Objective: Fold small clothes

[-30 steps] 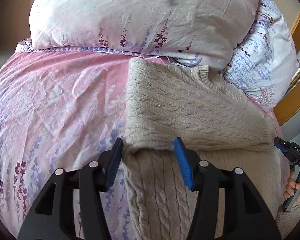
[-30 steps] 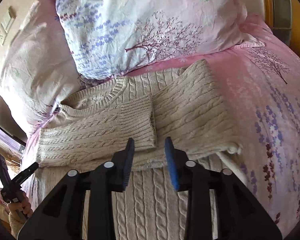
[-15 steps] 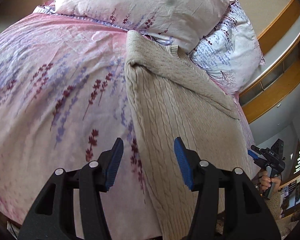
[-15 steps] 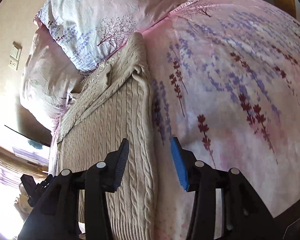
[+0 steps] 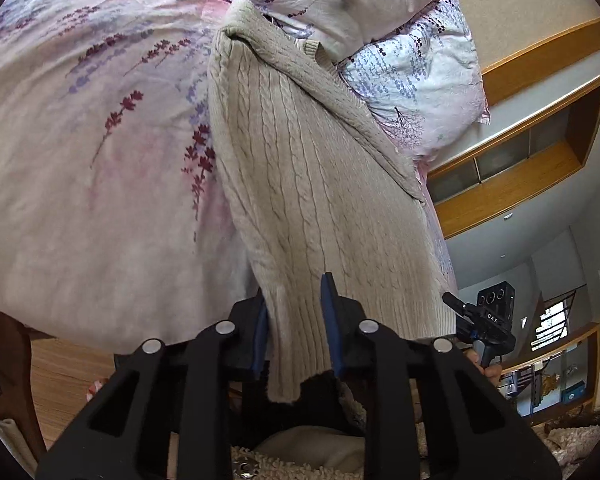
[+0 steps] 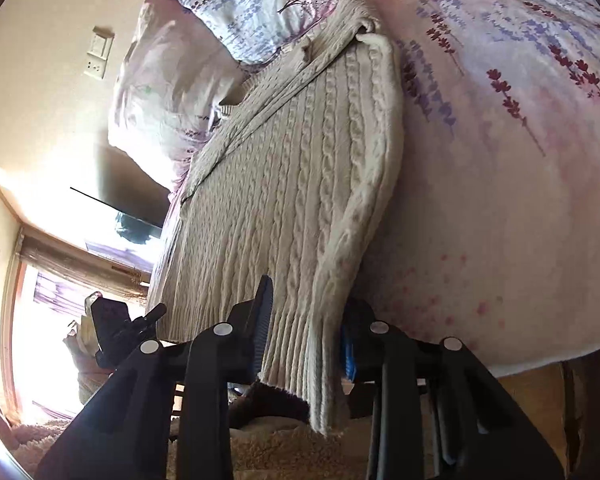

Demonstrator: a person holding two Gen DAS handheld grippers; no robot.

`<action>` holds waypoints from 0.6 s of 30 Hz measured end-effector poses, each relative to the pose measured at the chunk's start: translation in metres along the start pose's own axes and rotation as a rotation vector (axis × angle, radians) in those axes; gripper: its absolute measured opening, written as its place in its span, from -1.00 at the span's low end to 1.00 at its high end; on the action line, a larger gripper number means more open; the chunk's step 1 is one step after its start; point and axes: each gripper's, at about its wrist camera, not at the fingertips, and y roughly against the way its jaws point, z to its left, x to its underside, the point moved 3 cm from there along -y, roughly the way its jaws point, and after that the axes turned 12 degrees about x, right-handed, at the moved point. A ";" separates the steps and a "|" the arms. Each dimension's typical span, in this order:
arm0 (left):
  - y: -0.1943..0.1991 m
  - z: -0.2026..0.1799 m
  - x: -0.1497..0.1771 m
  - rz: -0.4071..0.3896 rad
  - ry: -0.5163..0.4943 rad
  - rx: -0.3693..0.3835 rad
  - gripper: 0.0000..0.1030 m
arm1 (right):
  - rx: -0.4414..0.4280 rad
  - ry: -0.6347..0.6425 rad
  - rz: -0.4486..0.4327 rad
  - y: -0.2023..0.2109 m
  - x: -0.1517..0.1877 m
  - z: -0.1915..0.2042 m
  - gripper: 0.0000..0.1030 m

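Both grippers have dropped to the sweater (image 5: 320,184) hem, jaws just closed on it.

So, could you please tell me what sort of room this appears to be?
Most likely a bedroom: a cable-knit sweater lies on a bed with a pink floral cover, and patterned pillows are stacked at its head.

A home bedroom is being shown: bed with floral bedspread (image 5: 80,184), pillows (image 5: 416,80), wall switch (image 6: 100,54).

Sweater (image 5: 320,184) and pillows (image 5: 416,76) on bed (image 5: 80,184)
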 end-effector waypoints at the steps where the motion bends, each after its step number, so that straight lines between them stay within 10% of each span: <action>1: -0.001 -0.001 0.002 0.008 -0.002 0.004 -0.61 | -0.003 0.010 0.001 0.000 0.002 0.002 -0.44; 8: -0.009 -0.007 0.006 0.034 -0.024 -0.009 -0.86 | 0.037 0.078 -0.070 0.009 0.004 0.013 -0.83; 18: 0.026 -0.038 -0.058 -0.174 -0.217 -0.129 -0.88 | 0.086 0.174 -0.435 0.065 -0.041 0.044 -0.85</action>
